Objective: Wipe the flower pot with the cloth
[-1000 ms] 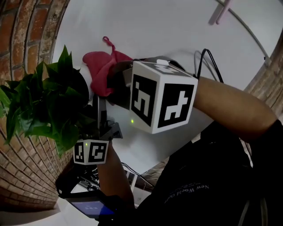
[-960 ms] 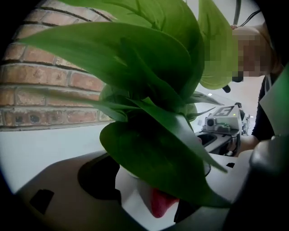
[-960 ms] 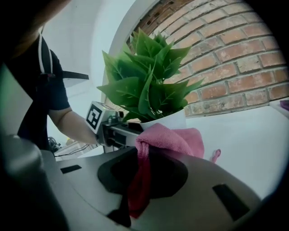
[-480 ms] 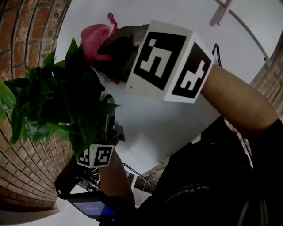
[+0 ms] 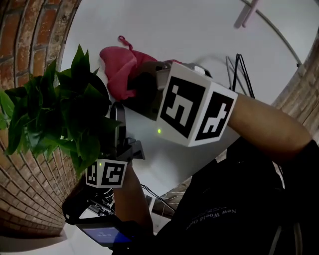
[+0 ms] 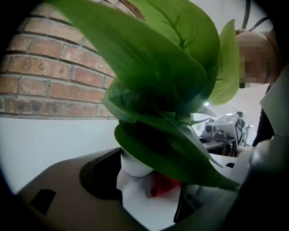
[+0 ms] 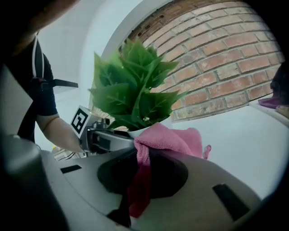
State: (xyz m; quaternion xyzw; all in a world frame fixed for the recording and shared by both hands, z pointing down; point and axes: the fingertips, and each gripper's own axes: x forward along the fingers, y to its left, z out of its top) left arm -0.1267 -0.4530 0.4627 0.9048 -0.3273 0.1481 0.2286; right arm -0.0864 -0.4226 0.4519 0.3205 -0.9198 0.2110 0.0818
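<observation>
A green leafy plant [image 5: 55, 119] fills the left of the head view and hides its white flower pot [image 6: 133, 166]. The left gripper [image 5: 117, 117] reaches in under the leaves, and in the left gripper view its jaws stand on either side of the pot and hold it. In the right gripper view a strip of the pot's rim [image 7: 143, 131] shows behind the cloth. My right gripper [image 5: 139, 87] is shut on a pink cloth [image 5: 122, 69], which bunches over its tips against the pot's side [image 7: 167, 140]. A bit of the cloth [image 6: 165, 186] shows past the pot.
A curved brick wall [image 5: 30, 45] stands close behind the plant. The white tabletop [image 5: 199, 40] stretches away to the right, with black cables [image 5: 234, 64] and a pale rod [image 5: 246, 15] on it. A device with a lit screen [image 5: 97, 231] lies below the left hand.
The right gripper carried the cloth up along the plant half a second ago, then came back down to nearly where it was. The leaves shifted a little.
</observation>
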